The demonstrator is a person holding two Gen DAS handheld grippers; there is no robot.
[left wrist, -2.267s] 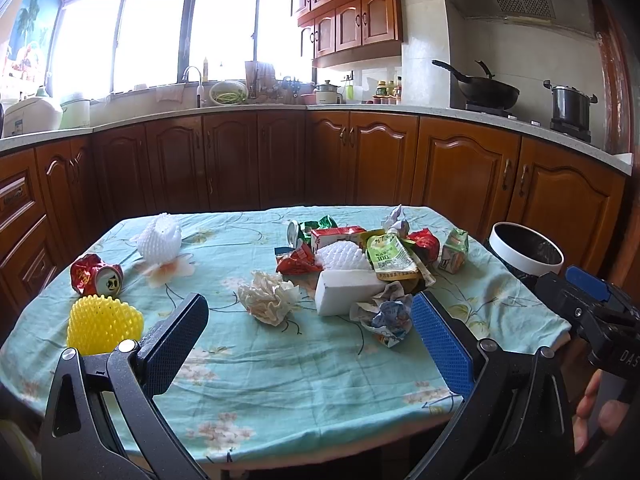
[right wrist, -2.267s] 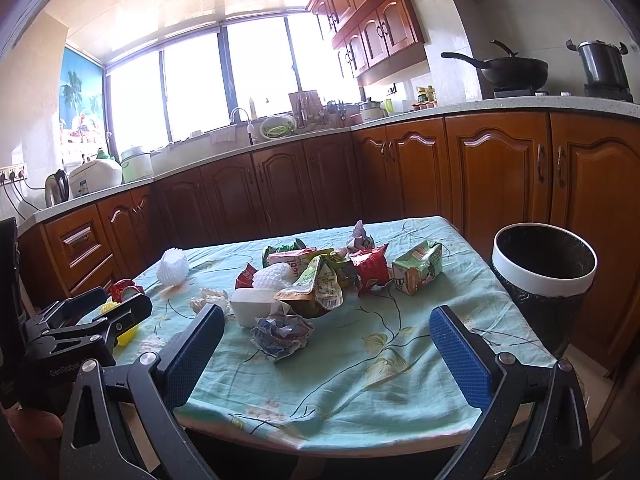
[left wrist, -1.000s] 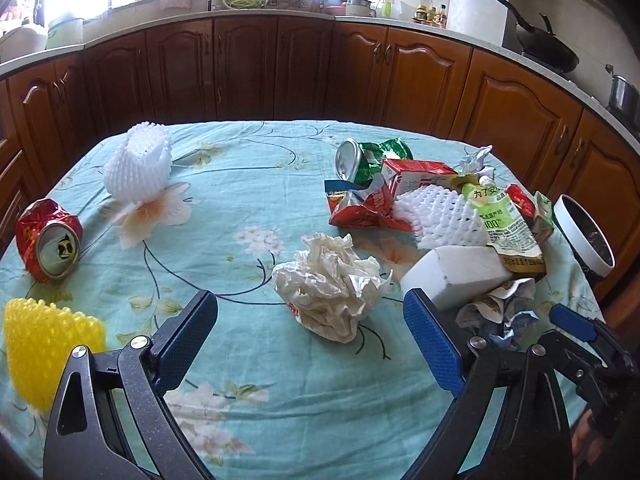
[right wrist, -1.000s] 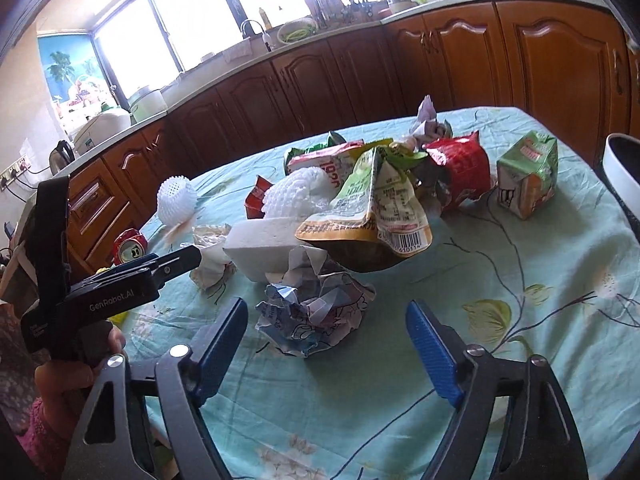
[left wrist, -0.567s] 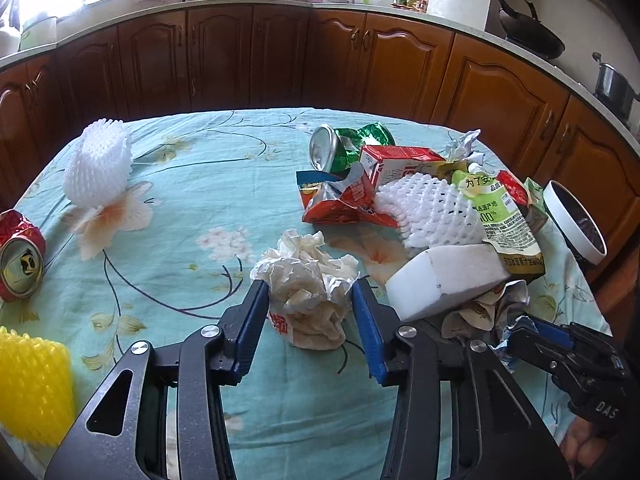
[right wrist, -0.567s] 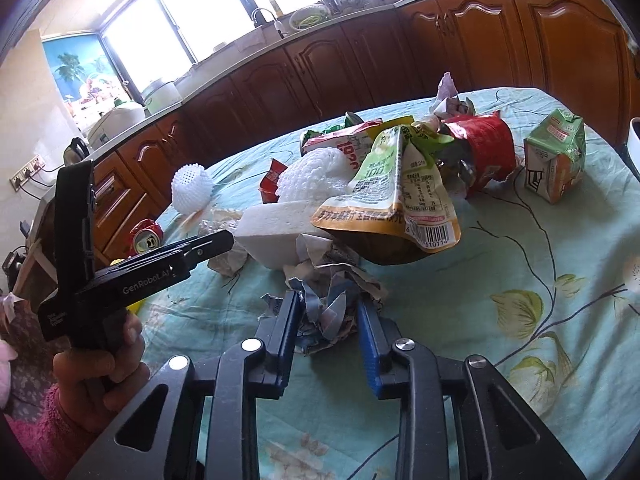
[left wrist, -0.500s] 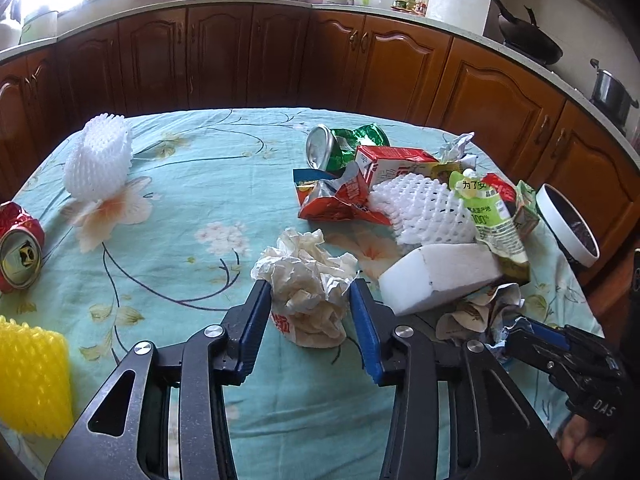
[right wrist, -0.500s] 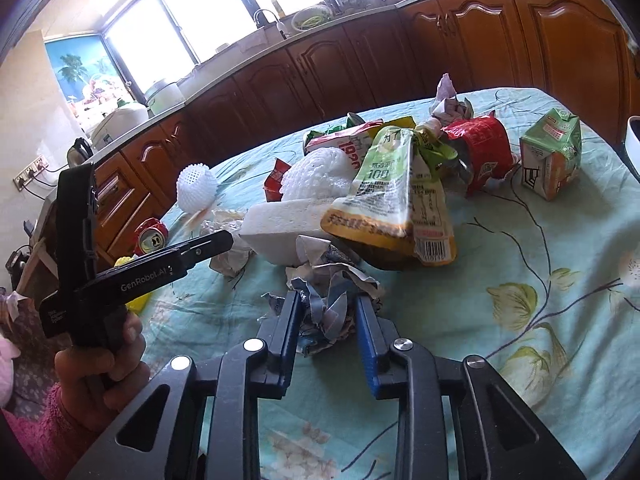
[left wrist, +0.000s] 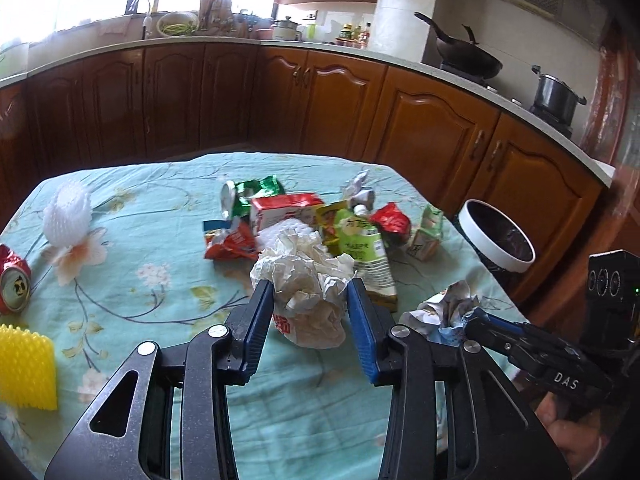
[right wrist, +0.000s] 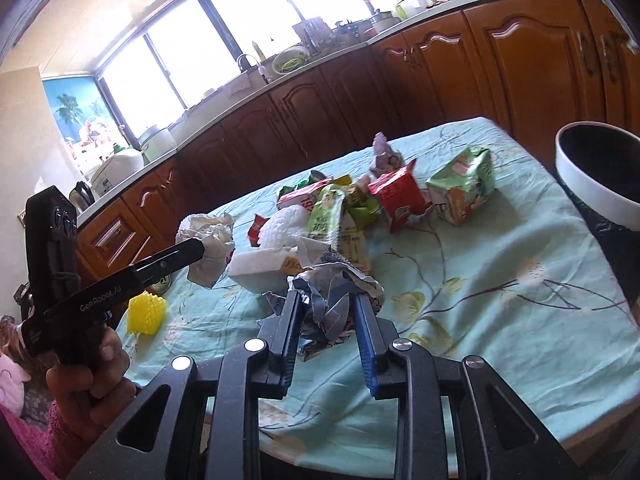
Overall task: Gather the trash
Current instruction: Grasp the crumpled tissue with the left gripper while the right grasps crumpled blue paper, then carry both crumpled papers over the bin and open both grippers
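Wooden kitchen cabinets ring a table under a pale green floral tablecloth [left wrist: 168,240], where the litter lies. At the near edge, the left gripper [left wrist: 310,300] is clamped on a crumpled white paper wad [left wrist: 306,276] and the right gripper [right wrist: 326,312] on a crumpled blue-grey printed paper ball [right wrist: 332,300]; a second ago both stood wide around these pieces, and now each piece rides clear of the cloth. Both seem ready to carry to the black bin with a white rim [left wrist: 496,232] beside the table.
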